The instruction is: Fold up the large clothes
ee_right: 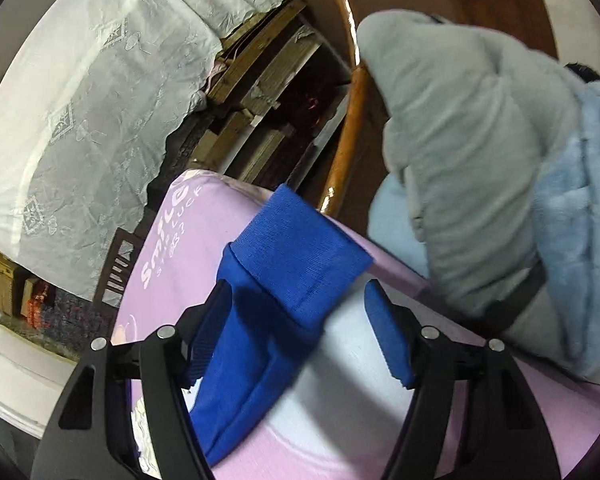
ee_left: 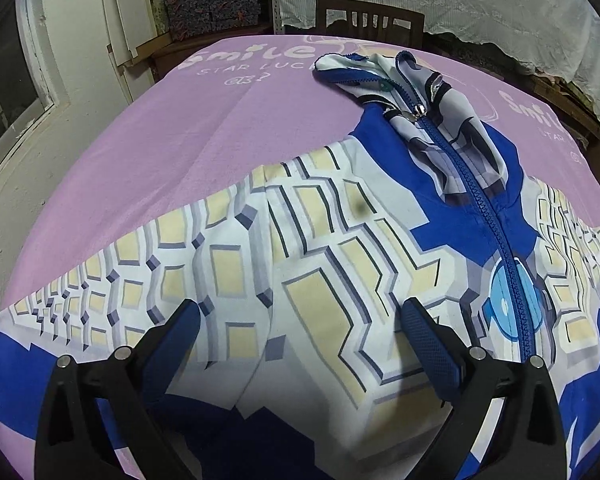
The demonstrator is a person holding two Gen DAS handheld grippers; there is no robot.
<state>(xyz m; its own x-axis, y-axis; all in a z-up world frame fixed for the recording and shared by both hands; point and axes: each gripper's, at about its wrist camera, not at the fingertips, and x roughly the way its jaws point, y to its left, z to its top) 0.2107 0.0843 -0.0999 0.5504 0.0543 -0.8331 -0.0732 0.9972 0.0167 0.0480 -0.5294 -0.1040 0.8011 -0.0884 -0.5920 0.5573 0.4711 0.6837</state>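
On the bench (ee_left: 148,152), which has a pink cloth (ee_left: 260,120) with "Smile" printed on it, a big jacket (ee_left: 340,248) lies flat. It is blue and white with yellow blocks, and its blue zipper (ee_left: 496,208) is closed. The left tongs (ee_left: 300,320) hang spread wide over the jacket and pinch nothing. The right tongs (ee_right: 296,304) are spread wide too, with the blue sleeve cuff (ee_right: 300,248) lying between the fingers. A wooden chair (ee_left: 370,20) stands behind the bench.
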